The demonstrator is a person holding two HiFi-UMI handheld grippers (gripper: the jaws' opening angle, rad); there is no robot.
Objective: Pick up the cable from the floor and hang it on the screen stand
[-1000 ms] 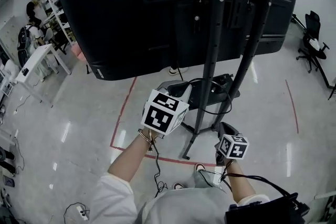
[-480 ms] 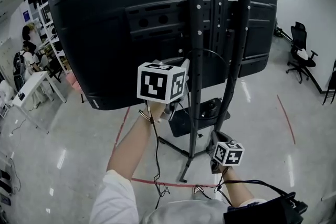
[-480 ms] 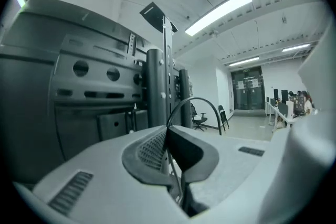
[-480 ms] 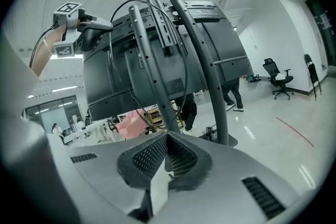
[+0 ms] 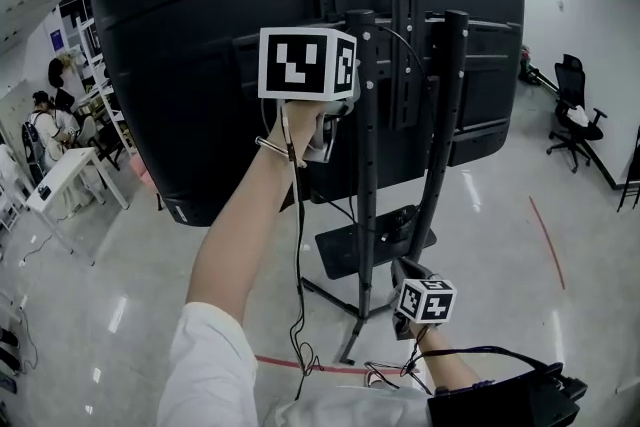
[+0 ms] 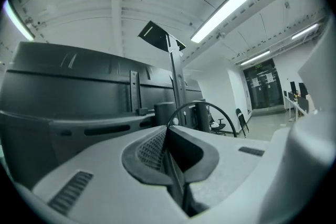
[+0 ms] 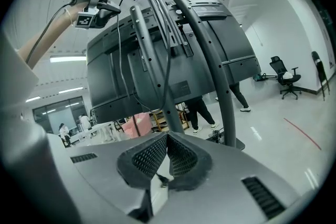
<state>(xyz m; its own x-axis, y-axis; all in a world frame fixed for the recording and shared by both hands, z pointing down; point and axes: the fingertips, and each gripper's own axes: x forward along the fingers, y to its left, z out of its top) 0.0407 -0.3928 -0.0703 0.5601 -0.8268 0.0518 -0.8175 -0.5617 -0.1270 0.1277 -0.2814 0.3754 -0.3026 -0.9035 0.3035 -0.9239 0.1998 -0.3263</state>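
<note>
Holding the cable [image 6: 202,104] high by the screen stand [image 5: 365,165], the left hand-held gripper [image 6: 167,132] clamps it; the right hand-held gripper [image 7: 167,136] sits lower, jaws together.

The pale grey floor [image 5: 120,255] is glossy and throws back the ceiling lights, and a red tape line [image 5: 545,237] runs across it on the right. A black office chair [image 5: 577,120] stands near the white wall [image 5: 590,5]. On the far left a white table [image 5: 62,177] sits before open shelves [image 5: 85,20], with people [image 5: 42,120] beside them. Long light strips [image 6: 223,13] cross the white ceiling [image 6: 94,2], and dark glass doors [image 6: 262,84] close the far end.
</note>
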